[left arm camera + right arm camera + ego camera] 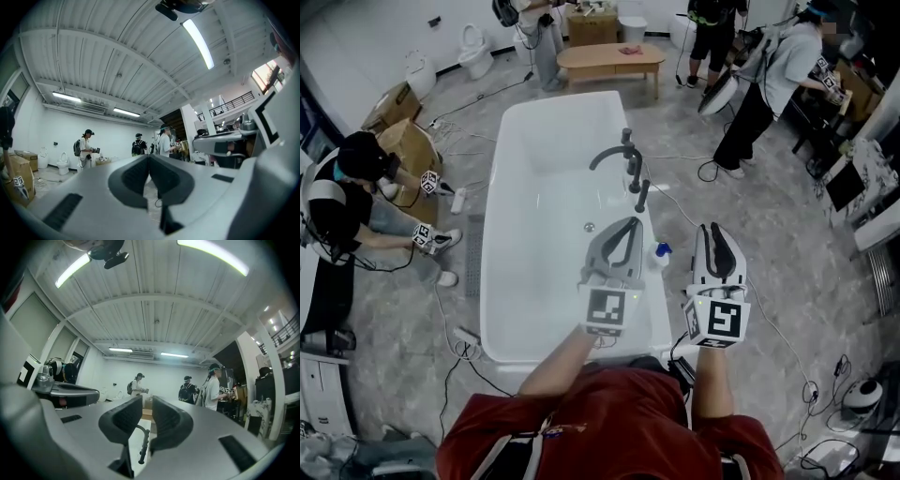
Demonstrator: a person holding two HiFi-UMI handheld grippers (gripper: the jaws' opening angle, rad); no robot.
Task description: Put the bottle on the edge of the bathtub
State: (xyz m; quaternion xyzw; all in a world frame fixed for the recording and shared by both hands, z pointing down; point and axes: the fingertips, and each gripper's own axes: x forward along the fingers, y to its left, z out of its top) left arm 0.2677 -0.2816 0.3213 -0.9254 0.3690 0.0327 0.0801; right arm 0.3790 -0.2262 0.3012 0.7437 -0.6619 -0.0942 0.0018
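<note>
The white bathtub (502, 187) fills the middle of the head view, with a dark faucet (623, 159) on its right rim. A small bottle with a blue cap (660, 253) stands on that rim, between my two grippers and touched by neither. My left gripper (633, 223) hovers over the tub's right side, just left of the bottle; its jaws meet, empty (149, 158). My right gripper (713, 228) hangs outside the tub, right of the bottle. Its jaws (147, 401) stand a narrow gap apart with nothing between them. The faucet (141, 444) shows through that gap.
A person sits on the floor (347, 187) left of the tub beside cardboard boxes (408, 141). Others stand at the back (769, 84) near a wooden table (609, 58) and toilets (473, 47). Cables trail across the grey floor (787, 309).
</note>
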